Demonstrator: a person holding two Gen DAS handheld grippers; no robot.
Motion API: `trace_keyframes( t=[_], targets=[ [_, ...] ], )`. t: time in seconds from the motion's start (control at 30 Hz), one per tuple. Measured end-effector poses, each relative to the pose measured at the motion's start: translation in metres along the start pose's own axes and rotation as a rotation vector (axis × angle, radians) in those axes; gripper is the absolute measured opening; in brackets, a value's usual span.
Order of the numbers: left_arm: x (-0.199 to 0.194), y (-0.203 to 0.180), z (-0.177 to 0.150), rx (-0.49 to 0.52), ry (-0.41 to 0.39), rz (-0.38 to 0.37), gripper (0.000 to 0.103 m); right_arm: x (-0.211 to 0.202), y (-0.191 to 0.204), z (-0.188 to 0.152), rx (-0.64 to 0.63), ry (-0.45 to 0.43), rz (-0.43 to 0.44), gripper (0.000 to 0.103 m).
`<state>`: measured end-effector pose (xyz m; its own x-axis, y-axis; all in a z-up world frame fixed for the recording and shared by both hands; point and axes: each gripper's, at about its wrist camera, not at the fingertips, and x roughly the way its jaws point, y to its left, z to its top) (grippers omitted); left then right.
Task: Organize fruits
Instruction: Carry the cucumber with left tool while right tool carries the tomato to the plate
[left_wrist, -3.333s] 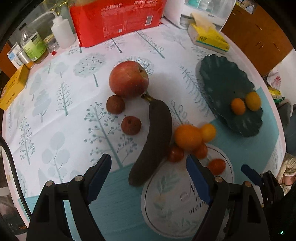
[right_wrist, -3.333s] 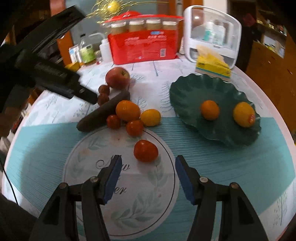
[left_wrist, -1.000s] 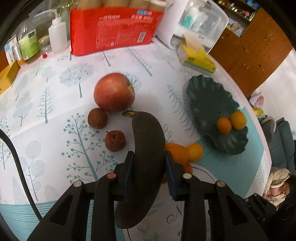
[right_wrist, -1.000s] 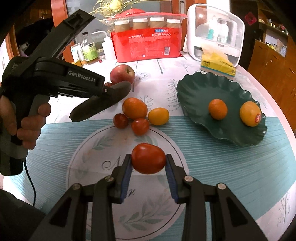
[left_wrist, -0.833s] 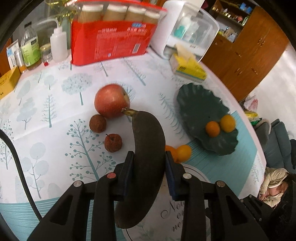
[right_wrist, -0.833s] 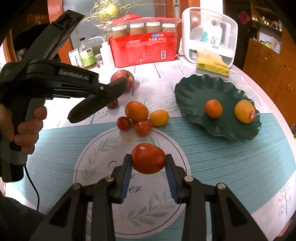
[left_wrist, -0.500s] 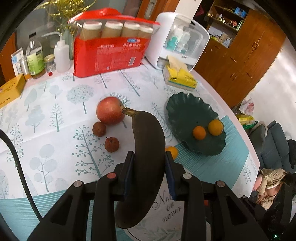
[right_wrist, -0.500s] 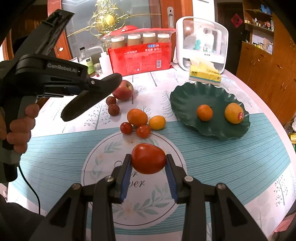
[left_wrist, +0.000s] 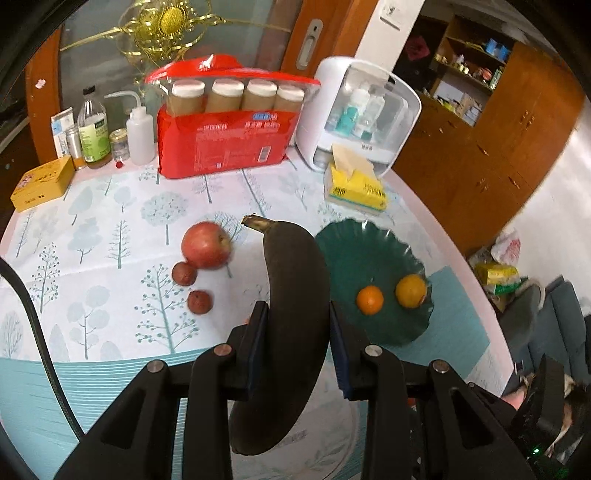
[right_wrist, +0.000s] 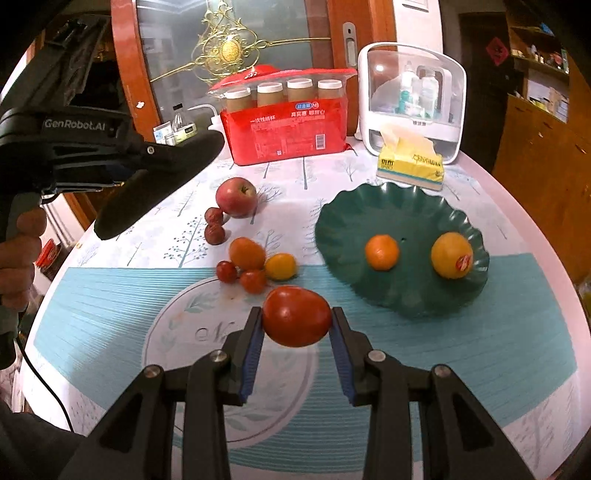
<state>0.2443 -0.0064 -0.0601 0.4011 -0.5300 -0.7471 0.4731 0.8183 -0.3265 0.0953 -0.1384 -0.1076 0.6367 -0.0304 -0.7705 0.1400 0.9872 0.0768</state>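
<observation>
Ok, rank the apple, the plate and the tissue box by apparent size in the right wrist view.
1. Plate, clearly largest.
2 and 3. Tissue box and apple look similar; the box is slightly wider but farther away, so I won't rank them.

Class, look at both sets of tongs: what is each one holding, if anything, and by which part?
The left tongs grip the blackened banana across its middle. The right tongs clamp the large red tomato by its two opposite sides.
</observation>
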Motion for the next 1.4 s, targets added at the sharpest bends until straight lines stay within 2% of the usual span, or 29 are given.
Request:
trace_keyframes(
  t=[0.4, 0.63, 0.97, 1.07, 1.17, 1.4],
  targets=[
    [0.016, -0.073, 0.025, -0.038, -0.102, 0.031, 0.030, -0.006, -0.081, 0.023, -0.095, -0.018, 0.043, 0.036],
    [0.043, -0.106, 0.037, -0.043, -0.100, 0.029, 0.030, 0.002, -0.124, 0.030, -0.090, -0.010, 0.055, 0.036],
    [0.103, -0.136, 0.043, -0.074, -0.009, 0.010, 0.030, 0.033, -0.165, 0.029, -0.046, 0.044, 0.131, 0.036],
    [0.126, -0.140, 0.043, -0.095, 0.030, -0.003, 0.030, 0.042, -0.170, 0.028, -0.045, 0.059, 0.154, 0.036],
    [0.143, -0.141, 0.041, -0.131, 0.057, -0.048, 0.030, 0.049, -0.172, 0.026, -0.054, 0.070, 0.172, 0.036],
    [0.184, -0.149, 0.033, -0.152, 0.140, -0.063, 0.030, 0.065, -0.174, 0.025, -0.054, 0.099, 0.206, 0.036]
  ],
)
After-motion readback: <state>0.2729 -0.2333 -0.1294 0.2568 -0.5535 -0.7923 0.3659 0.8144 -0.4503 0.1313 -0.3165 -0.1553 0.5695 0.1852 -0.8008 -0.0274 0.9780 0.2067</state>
